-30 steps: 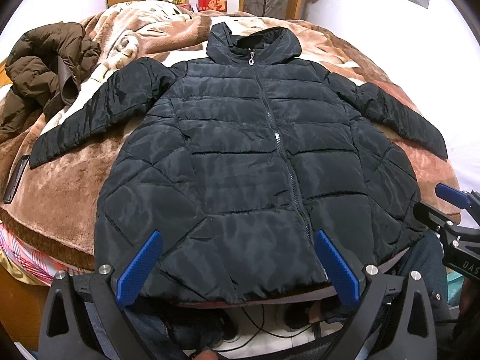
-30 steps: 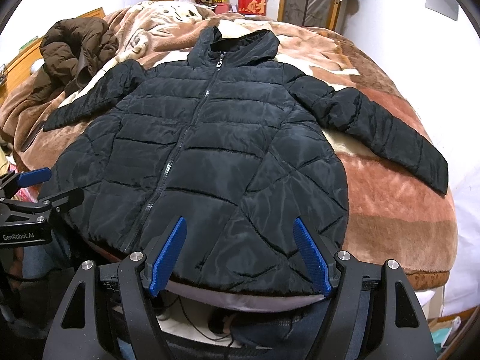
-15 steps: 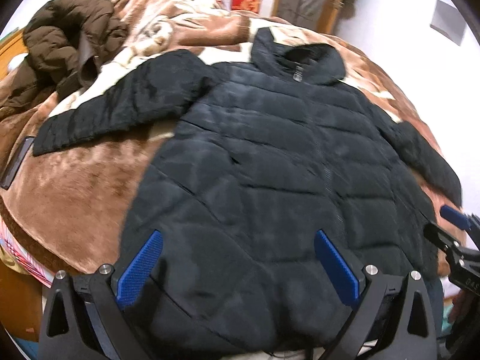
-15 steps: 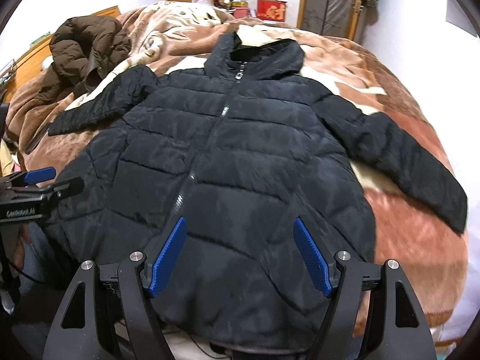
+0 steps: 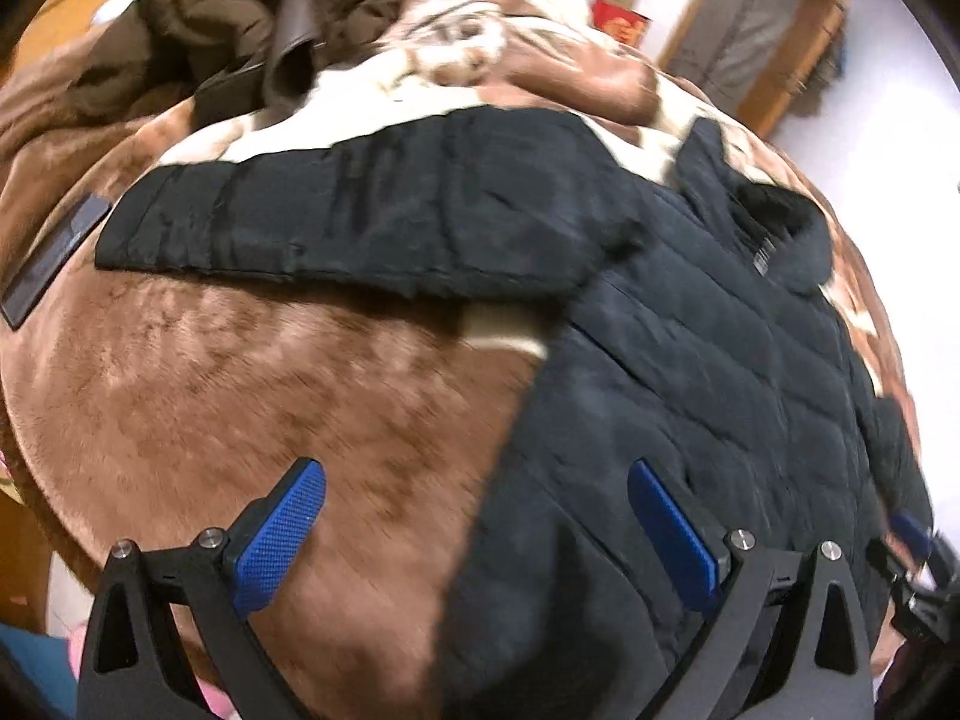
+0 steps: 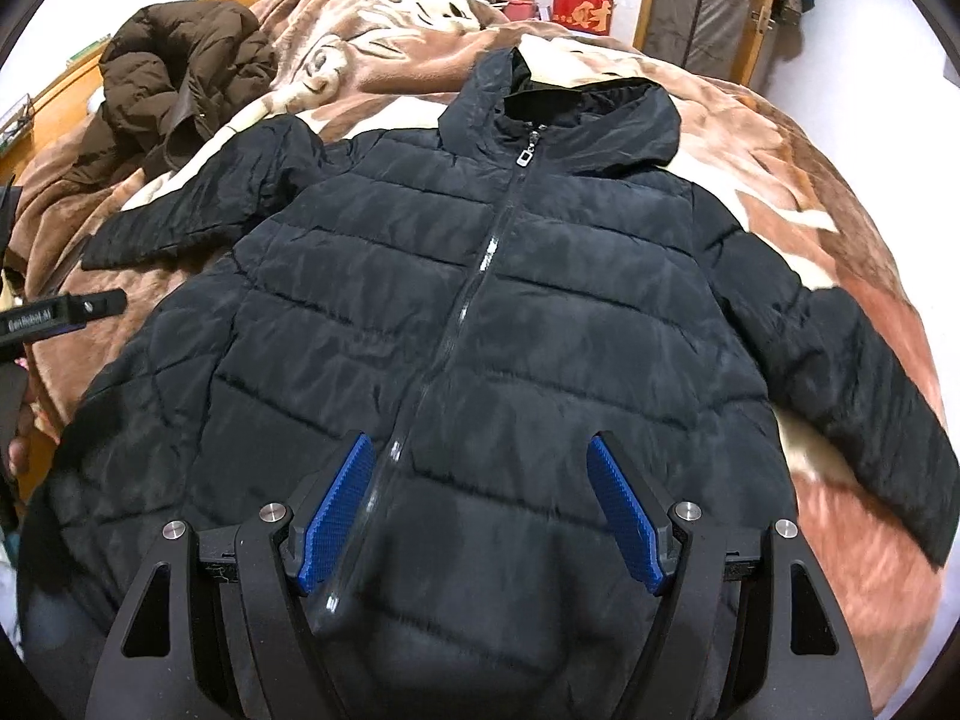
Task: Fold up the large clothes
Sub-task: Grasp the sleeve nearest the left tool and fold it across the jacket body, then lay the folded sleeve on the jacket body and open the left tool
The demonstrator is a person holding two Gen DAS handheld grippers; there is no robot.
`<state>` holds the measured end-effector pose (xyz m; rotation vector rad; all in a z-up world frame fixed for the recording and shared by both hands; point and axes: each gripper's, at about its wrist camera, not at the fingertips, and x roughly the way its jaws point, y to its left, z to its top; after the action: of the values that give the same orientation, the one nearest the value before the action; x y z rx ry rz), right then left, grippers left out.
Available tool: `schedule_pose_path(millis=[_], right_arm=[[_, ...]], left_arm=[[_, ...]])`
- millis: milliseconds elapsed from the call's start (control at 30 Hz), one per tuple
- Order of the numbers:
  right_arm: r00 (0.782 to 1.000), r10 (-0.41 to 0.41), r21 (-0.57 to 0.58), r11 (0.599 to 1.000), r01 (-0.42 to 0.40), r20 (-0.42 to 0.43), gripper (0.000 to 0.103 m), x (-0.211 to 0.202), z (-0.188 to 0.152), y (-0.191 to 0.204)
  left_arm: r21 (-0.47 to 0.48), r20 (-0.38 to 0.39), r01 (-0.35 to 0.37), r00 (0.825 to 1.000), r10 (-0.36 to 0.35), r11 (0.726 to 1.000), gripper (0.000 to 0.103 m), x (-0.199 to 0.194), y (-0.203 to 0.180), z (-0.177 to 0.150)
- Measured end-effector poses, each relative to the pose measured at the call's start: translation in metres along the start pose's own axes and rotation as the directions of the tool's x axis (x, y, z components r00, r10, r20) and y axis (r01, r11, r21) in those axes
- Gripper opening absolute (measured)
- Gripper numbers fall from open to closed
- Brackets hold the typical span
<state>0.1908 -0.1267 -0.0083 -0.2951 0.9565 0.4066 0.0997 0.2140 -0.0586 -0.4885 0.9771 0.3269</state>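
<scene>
A black hooded puffer jacket (image 6: 480, 324) lies flat and zipped, front up, on a brown plush blanket (image 6: 840, 252), both sleeves spread out. My right gripper (image 6: 483, 504) is open and empty, hovering over the jacket's lower front by the zipper. My left gripper (image 5: 480, 534) is open and empty, low over the blanket (image 5: 240, 390) at the jacket's left side, below the outstretched left sleeve (image 5: 360, 210). The jacket body (image 5: 690, 390) fills the right of the left wrist view. The left gripper also shows at the left edge of the right wrist view (image 6: 54, 318).
A brown puffer jacket (image 6: 174, 78) lies bunched at the blanket's far left; it also shows in the left wrist view (image 5: 240, 6). A dark flat phone-like object (image 5: 48, 264) lies near the left sleeve's cuff. Boxes (image 6: 582, 6) and a wardrobe stand beyond the bed.
Both grippers moved forward over the bed. The left one swung left and lower, from the jacket's hem toward the left sleeve and bare blanket. The right one now hovers over the lower front.
</scene>
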Motion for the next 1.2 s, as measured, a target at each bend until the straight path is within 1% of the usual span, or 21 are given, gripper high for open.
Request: schedule_pose_path(millis=[33, 67, 267, 367, 500, 567, 600, 633, 667, 733, 767, 833, 900, 967, 1067, 1133, 1200], right_arm=[[1.000, -0.001, -0.003, 1.000, 0.001, -0.004, 0.074, 0.005, 0.004, 0.000], [1.000, -0.002, -0.006, 1.000, 0.002, -0.007, 0.074, 0.009, 0.007, 0.001], [0.999, -0.010, -0.030, 1.000, 0.009, -0.032, 0.074, 0.037, 0.023, 0.005], [0.999, -0.019, -0.034, 0.999, 0.018, -0.045, 0.074, 0.048, 0.026, 0.003], [0.997, -0.035, -0.025, 0.999, 0.033, -0.068, 0.074, 0.063, 0.027, -0.004], [0.996, -0.043, -0.017, 0.999, 0.042, -0.078, 0.074, 0.068, 0.026, -0.009], [0.995, -0.049, -0.012, 0.999, 0.048, -0.084, 0.074, 0.071, 0.025, -0.013], [0.995, -0.053, -0.006, 0.999, 0.053, -0.089, 0.074, 0.074, 0.025, -0.016], [0.994, -0.058, -0.001, 0.998, 0.058, -0.094, 0.074, 0.076, 0.024, -0.020], [0.992, -0.066, 0.013, 0.998, 0.068, -0.104, 0.074, 0.080, 0.021, -0.026], [0.992, -0.068, 0.020, 0.997, 0.070, -0.108, 0.074, 0.081, 0.020, -0.029], [0.991, -0.070, 0.030, 0.997, 0.073, -0.114, 0.074, 0.082, 0.017, -0.034], [0.991, -0.071, 0.035, 0.997, 0.076, -0.110, 0.074, 0.080, 0.014, -0.037], [0.991, -0.076, 0.038, 0.996, 0.080, -0.106, 0.074, 0.077, 0.011, -0.040], [0.992, -0.079, 0.048, 0.995, 0.084, -0.094, 0.074, 0.067, 0.009, -0.045], [0.993, -0.081, 0.055, 0.995, 0.086, -0.083, 0.074, 0.058, 0.009, -0.049], [0.994, -0.081, 0.069, 0.994, 0.086, -0.069, 0.074, 0.049, 0.007, -0.055]], left_arm=[[-0.013, 0.003, -0.006, 1.000, 0.006, 1.000, 0.097, 0.003, 0.006, 0.005], [-0.025, 0.007, -0.009, 1.000, 0.010, 1.000, 0.097, 0.006, 0.012, 0.010], [-0.125, 0.040, -0.058, 0.997, 0.064, 0.991, 0.097, 0.033, 0.057, 0.045], [-0.196, 0.047, -0.078, 0.995, 0.089, 0.977, 0.097, 0.046, 0.079, 0.062], [-0.284, 0.035, -0.114, 0.991, 0.129, 0.952, 0.097, 0.064, 0.100, 0.082], [-0.316, 0.046, -0.119, 0.989, 0.140, 0.941, 0.096, 0.069, 0.108, 0.090], [-0.326, 0.051, -0.126, 0.987, 0.151, 0.937, 0.093, 0.071, 0.110, 0.093], [-0.337, 0.054, -0.136, 0.985, 0.163, 0.932, 0.088, 0.072, 0.113, 0.096], [-0.349, 0.053, -0.143, 0.984, 0.172, 0.926, 0.085, 0.075, 0.116, 0.098], [-0.358, 0.057, -0.156, 0.981, 0.188, 0.921, 0.064, 0.079, 0.119, 0.102], [-0.347, 0.062, -0.152, 0.981, 0.185, 0.926, 0.059, 0.081, 0.118, 0.105], [-0.326, 0.065, -0.154, 0.981, 0.185, 0.933, 0.033, 0.079, 0.113, 0.110], [-0.306, 0.080, -0.143, 0.981, 0.175, 0.941, 0.021, 0.069, 0.106, 0.115], [-0.279, 0.108, -0.138, 0.979, 0.174, 0.950, 0.018, 0.053, 0.096, 0.122], [-0.225, 0.176, -0.105, 0.973, 0.147, 0.969, 0.017, 0.018, 0.072, 0.131], [-0.173, 0.228, -0.081, 0.966, 0.120, 0.982, 0.017, -0.009, 0.050, 0.138], [-0.115, 0.281, -0.046, 0.957, 0.076, 0.992, 0.017, -0.037, 0.025, 0.146]])
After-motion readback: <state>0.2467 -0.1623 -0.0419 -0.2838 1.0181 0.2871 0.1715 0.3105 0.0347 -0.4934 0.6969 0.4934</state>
